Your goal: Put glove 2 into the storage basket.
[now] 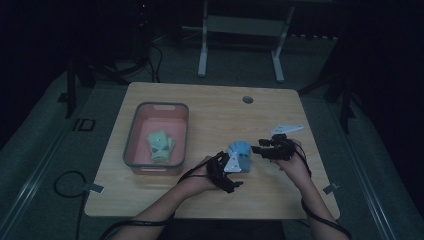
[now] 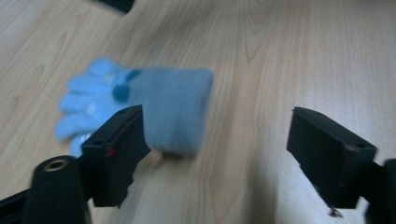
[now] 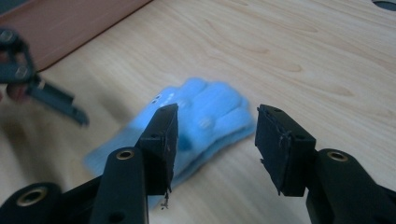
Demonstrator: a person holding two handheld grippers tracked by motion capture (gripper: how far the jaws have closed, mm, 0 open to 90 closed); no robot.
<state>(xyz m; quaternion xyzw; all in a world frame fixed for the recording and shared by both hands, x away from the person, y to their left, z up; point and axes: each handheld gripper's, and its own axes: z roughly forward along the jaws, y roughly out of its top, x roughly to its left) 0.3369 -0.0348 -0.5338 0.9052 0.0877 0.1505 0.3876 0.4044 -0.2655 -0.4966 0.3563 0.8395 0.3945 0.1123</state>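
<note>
A light blue glove lies flat on the wooden table, between the two hands. My left gripper is just in front of it, jaws open. In the left gripper view the blurred glove lies beyond the left jaw, its cuff end towards me, with bare wood between the jaws. My right gripper comes in from the right, also open. In the right gripper view the glove lies under and beyond the jaws, its finger end towards the gap; the pads are not pressing on it.
A pink bin with a grey rim stands at the table's left and holds folded green gloves. A round hole is in the table near its far edge. A white frame stands on the floor behind.
</note>
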